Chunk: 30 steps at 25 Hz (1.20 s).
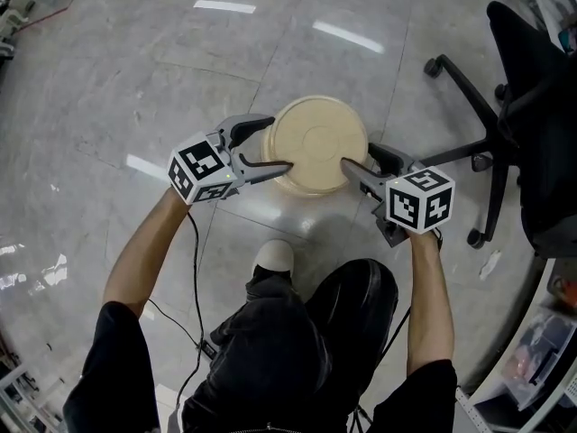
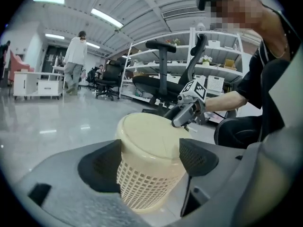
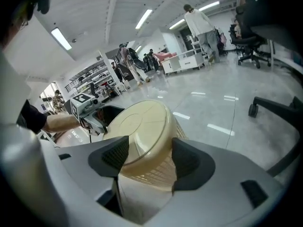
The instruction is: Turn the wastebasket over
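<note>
— Where is it?
— On the floor [image 1: 135,79]: the wastebasket [image 1: 317,142] stands upside down, base up.
— The grippers?
— Left hand-held gripper [image 1: 280,143] at its 9 o'clock, right hand-held gripper [image 1: 357,154] at 4 o'clock. Both have their jaws spread wide, with the basket's side between them.

Premises: a large open-plan office or lab workspace, not domestic. Evidence: a wide, polished grey floor [image 1: 135,79] carries glare from ceiling strip lights [image 2: 106,17]. In the head view a black swivel chair [image 1: 518,97] on castors stands at 2 o'clock. In the left gripper view white shelving [image 2: 215,63] loaded with bins and boxes runs at 1 o'clock. Further office chairs [image 2: 106,82] and a low white cabinet [image 2: 37,84] sit at 9 o'clock, where a person [image 2: 75,56] walks. The right gripper view shows more stocked racks [image 3: 92,77] at 9 o'clock.
</note>
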Each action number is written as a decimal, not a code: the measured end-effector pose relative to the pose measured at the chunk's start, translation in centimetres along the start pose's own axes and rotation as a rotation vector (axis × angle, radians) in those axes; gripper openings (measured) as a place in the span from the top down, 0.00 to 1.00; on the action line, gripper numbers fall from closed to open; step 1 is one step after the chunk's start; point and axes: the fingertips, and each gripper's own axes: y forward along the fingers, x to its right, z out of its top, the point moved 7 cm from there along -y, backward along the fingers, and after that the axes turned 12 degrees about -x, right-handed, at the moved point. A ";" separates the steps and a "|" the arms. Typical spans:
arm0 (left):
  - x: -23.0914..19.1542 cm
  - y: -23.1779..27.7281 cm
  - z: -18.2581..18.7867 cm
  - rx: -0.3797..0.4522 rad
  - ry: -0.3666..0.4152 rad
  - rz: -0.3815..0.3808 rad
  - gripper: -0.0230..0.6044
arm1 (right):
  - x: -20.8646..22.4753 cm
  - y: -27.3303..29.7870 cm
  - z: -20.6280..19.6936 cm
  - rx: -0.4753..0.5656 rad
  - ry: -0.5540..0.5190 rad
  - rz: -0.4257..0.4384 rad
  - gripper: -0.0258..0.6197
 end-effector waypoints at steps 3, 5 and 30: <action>0.0 -0.4 1.4 0.035 0.108 0.072 0.36 | -0.5 -1.0 0.7 0.079 -0.090 -0.077 0.53; 0.4 -0.7 1.8 0.066 0.132 0.088 0.36 | -1.1 -1.4 0.5 0.118 -0.153 -0.124 0.53; 8.8 -4.9 -3.8 0.135 -0.031 -0.075 0.40 | -6.5 -3.1 -1.9 0.071 -0.139 0.363 0.55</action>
